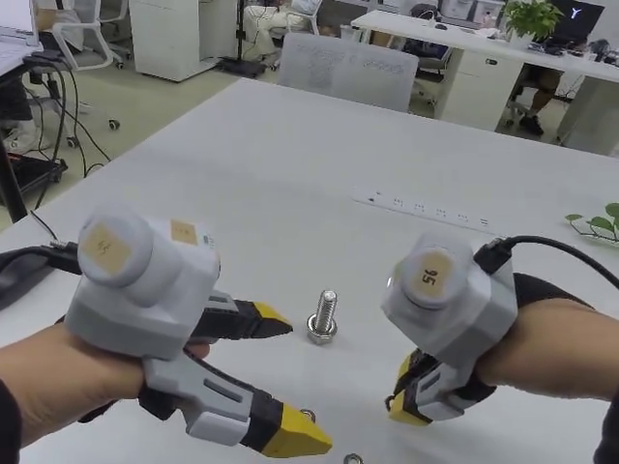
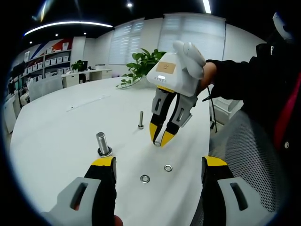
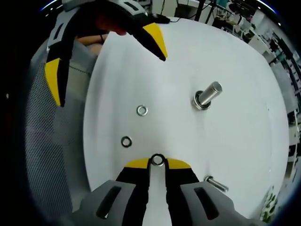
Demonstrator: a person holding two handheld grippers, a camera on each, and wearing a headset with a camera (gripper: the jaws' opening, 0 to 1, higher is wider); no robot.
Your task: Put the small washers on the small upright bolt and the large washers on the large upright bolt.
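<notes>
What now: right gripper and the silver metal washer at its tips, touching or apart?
Touching: right gripper view shows the right gripper pinching the silver washer.

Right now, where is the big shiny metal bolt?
The big silver metal bolt stands upright in the head view's middle, between the left hand-held gripper and the right hand-held gripper.

Your white table (image 1: 290, 164) carries: large bolt (image 1: 324, 316) upright; small bolt (image 2: 140, 119) upright, well apart from it; loose washer (image 2: 145, 179), second washer (image 2: 168, 168), third washer (image 3: 157, 160) near your edge; power strip (image 1: 426, 210) farther out.
</notes>
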